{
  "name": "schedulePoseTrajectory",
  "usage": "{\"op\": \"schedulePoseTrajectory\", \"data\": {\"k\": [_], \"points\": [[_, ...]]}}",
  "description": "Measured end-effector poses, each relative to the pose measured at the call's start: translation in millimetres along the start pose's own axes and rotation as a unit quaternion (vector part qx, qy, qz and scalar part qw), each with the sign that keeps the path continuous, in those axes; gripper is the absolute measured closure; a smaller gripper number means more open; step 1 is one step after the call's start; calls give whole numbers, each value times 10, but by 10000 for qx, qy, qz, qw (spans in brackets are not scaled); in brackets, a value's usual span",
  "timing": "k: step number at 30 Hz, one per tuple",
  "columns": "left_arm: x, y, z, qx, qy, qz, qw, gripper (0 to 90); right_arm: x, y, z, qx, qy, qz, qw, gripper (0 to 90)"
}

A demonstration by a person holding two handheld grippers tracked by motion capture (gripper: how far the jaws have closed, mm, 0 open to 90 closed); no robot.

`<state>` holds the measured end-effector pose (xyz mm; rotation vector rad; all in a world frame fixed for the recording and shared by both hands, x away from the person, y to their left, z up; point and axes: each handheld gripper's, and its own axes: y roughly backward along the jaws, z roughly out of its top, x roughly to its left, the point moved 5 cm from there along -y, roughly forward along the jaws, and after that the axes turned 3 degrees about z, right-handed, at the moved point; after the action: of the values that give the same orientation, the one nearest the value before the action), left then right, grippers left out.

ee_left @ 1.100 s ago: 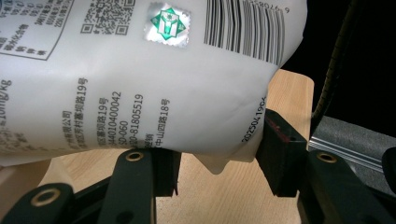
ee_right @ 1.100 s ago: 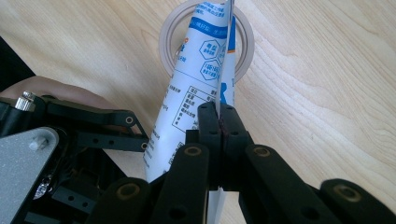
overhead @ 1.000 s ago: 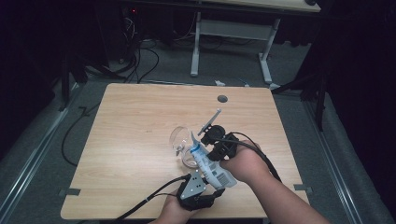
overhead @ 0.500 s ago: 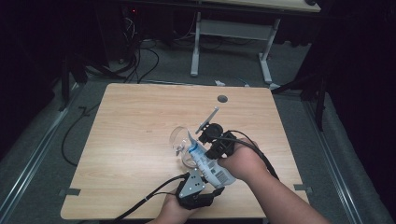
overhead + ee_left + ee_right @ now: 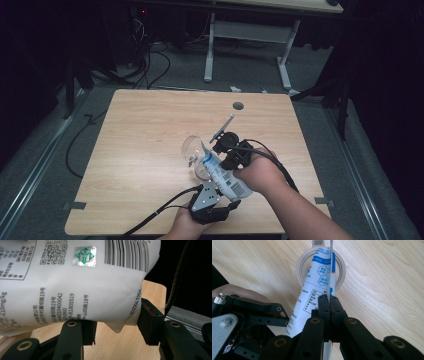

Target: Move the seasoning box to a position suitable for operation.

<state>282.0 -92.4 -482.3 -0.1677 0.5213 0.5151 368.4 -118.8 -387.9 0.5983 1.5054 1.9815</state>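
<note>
Two grippers (image 5: 212, 197) (image 5: 227, 142) clamp one white pouch (image 5: 225, 177); one glass (image 5: 195, 152) beneath.

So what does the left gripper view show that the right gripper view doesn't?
Left gripper view: the barcode and green seal printed on the pouch, which sits between the left tongs. Right gripper view: the clear cup behind the pouch's tip, and the right tongs pinched shut on its thin edge. Both: the white printed pouch and the wooden table.
</note>
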Motion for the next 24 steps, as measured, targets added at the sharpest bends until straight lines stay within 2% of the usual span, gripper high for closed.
{"op": "schedulePoseTrajectory", "data": {"k": [24], "points": [[7,-3,15,1,-18,-30,10000,548,-8,1,11,-4,-113,-7,9999,900]]}}
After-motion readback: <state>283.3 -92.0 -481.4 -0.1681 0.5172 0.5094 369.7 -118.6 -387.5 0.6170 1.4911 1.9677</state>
